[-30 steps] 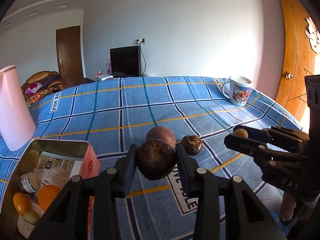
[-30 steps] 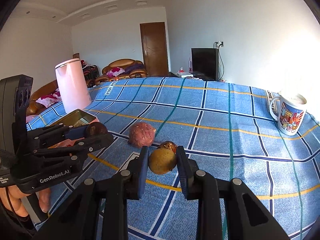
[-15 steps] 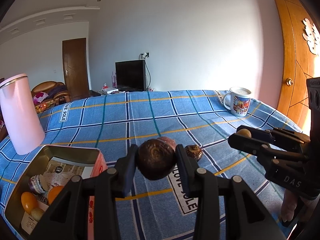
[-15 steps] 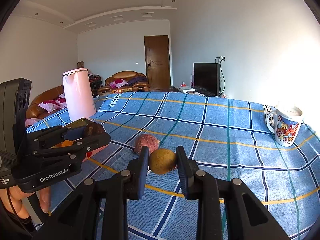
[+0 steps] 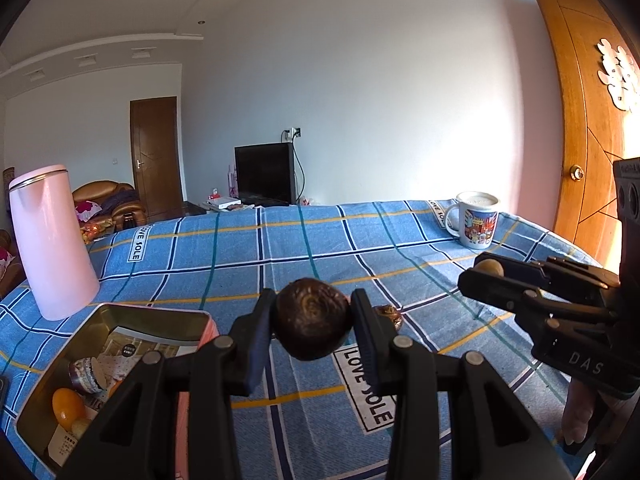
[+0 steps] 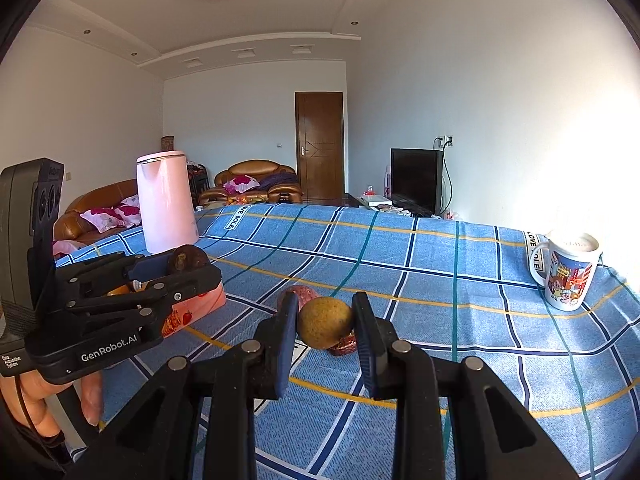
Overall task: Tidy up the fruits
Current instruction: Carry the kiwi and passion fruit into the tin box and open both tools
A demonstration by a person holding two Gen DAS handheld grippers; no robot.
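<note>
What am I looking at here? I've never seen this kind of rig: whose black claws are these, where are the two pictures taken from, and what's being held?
There is no robot. A person holds a two-finger tool in each hand, and a fisheye camera on each looks forward along its fingers.

The left view shows the left tool shut on a dark brown round fruit. The right view shows the right tool shut on a tan round fruit. Each tool also shows at the edge of the other's picture.

Both are held above a table with a blue checked cloth. On it stand a pink kettle, a printed mug and an open tin already holding orange fruit. A reddish fruit and a small brown one lie on the cloth.
</note>
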